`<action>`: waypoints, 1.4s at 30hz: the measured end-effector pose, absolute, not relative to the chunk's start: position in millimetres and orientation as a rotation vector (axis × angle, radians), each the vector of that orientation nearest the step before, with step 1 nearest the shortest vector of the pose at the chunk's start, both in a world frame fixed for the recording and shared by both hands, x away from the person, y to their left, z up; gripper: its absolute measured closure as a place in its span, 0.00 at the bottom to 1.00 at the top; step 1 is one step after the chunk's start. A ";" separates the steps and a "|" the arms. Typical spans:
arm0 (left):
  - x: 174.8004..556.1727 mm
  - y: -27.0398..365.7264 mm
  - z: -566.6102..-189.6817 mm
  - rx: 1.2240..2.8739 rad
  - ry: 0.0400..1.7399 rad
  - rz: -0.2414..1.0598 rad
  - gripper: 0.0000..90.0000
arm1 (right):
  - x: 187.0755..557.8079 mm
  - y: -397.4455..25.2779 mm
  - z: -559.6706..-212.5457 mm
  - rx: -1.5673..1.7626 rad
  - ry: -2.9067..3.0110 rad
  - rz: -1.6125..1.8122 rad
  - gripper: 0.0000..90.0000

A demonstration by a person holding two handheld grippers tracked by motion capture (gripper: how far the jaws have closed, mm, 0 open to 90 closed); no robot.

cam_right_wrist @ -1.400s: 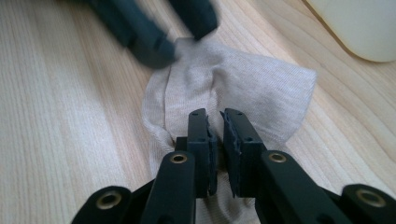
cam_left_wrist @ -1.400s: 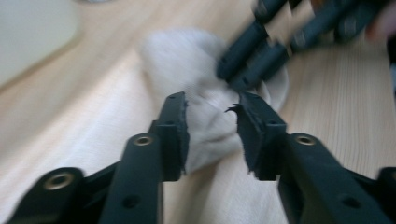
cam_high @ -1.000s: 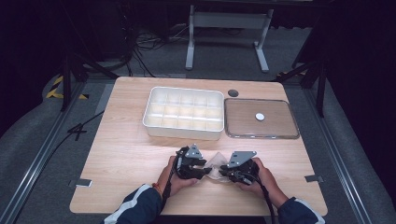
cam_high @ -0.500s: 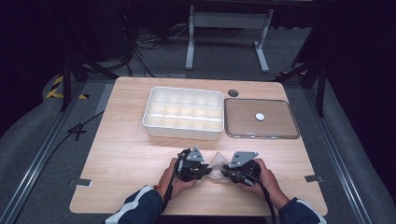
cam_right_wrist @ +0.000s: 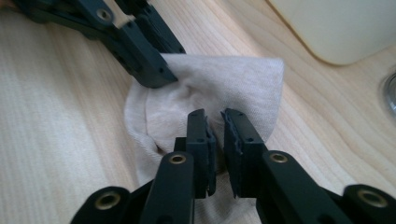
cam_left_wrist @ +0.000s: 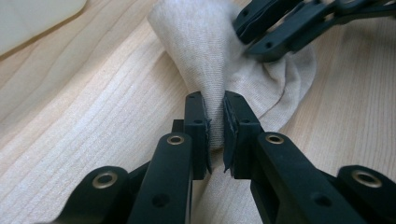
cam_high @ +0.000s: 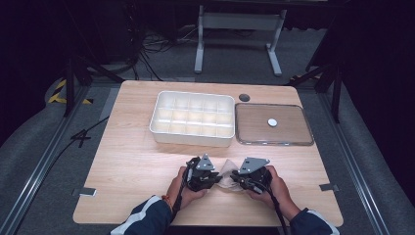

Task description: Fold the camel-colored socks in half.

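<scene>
**Both grippers pinching one floppy cloth**

Near edge of the table [cam_high: 127,161]: our left gripper [cam_left_wrist: 215,126] and right gripper [cam_right_wrist: 215,135] are each clamped on a fold of the beige cloth [cam_high: 226,172] between them. It looks soft, light and limp, so we'd grab bunched edges. Farther off sit the white divided tray [cam_high: 192,119] and the lid [cam_high: 273,124].
</scene>
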State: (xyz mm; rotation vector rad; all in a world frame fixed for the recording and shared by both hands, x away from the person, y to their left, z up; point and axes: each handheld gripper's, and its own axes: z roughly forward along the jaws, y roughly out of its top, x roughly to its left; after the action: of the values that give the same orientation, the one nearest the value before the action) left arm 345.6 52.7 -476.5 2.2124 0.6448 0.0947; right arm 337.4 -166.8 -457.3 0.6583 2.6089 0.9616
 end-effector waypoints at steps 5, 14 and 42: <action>342.5 58.0 -470.7 2.171 0.620 0.080 0.90 | 340.8 -158.3 -462.0 0.647 2.607 0.950 0.92; 343.4 61.8 -463.6 2.117 0.646 0.086 0.90 | 344.6 -146.0 -466.3 0.606 2.589 0.984 0.93; 336.9 51.1 -455.8 2.131 0.618 0.151 0.90 | 348.1 -146.6 -466.1 0.634 2.617 1.025 0.85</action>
State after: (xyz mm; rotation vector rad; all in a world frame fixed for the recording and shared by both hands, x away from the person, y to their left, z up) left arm 336.9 51.1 -455.8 2.1307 0.6176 0.1509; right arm 348.1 -146.6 -466.1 0.6335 2.6169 1.0251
